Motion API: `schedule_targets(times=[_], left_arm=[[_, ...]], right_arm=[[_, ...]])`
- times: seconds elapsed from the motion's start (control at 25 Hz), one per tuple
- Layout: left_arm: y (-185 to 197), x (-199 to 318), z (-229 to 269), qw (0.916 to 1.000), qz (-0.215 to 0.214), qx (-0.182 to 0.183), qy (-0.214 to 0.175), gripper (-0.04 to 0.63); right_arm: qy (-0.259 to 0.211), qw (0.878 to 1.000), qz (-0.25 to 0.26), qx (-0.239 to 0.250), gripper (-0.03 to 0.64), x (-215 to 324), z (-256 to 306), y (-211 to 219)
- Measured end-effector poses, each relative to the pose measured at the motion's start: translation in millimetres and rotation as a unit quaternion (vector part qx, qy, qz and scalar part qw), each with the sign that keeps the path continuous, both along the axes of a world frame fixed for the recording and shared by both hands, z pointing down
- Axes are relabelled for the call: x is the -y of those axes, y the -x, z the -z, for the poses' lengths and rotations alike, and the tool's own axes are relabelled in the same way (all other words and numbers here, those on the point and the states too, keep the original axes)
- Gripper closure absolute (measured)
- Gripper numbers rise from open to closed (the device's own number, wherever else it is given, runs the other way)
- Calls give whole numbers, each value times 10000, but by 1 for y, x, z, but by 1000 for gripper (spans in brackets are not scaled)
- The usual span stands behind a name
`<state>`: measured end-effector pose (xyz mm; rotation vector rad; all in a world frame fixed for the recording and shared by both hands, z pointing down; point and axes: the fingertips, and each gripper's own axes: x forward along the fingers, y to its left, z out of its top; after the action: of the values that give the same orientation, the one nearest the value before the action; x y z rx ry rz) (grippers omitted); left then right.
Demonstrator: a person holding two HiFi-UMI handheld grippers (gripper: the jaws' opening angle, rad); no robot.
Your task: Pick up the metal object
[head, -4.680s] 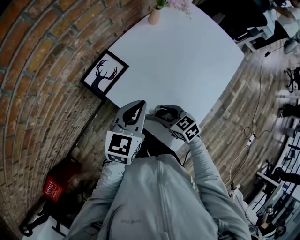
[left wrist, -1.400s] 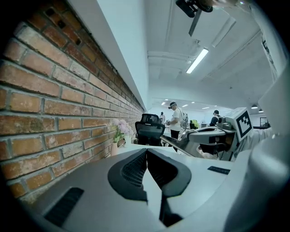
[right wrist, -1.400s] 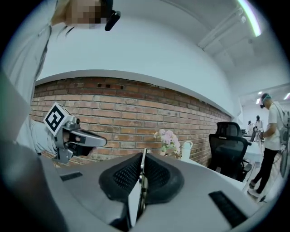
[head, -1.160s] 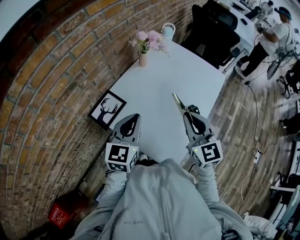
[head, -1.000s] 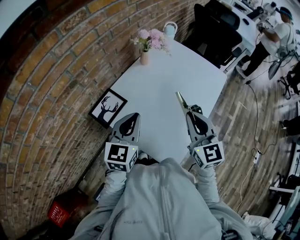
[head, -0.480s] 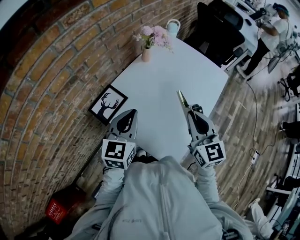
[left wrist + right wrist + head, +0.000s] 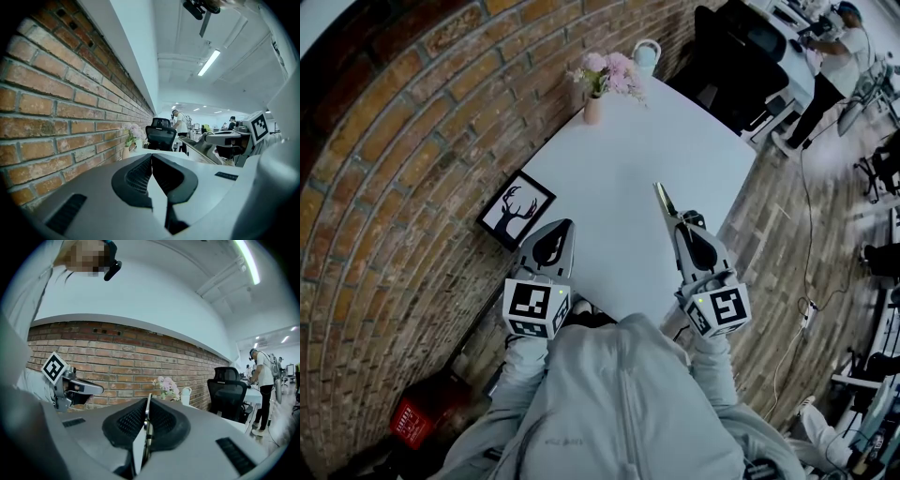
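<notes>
R gripper [image 7: 680, 221] shifted right; metal object [image 7: 664, 199] thin, brassy.

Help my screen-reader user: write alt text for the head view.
Right hand-held gripper shut on a metal object above a white table; left hand-held gripper shut, empty. Flowers and a deer picture stand by a brick wall.

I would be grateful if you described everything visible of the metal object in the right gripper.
The metal object is a thin, flat, shiny piece with a yellowish sheen that tapers to a narrow tip. The right gripper is shut on its near end, so only the blade-like part shows, sticking forward past the jaws over the white table. It appears lifted clear of the table. In the right gripper view it stands on edge between the pads, which are all that touch it. What tool it is cannot be told.
</notes>
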<state>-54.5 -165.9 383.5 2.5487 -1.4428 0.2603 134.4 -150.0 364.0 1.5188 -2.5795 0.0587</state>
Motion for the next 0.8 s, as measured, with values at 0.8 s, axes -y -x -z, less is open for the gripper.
schedule_targets(times=[0.8], left_arm=[[3, -6, 0, 9999, 117, 35, -9, 568]], right_arm=[[103, 9995, 12, 307, 588, -7, -4, -1]])
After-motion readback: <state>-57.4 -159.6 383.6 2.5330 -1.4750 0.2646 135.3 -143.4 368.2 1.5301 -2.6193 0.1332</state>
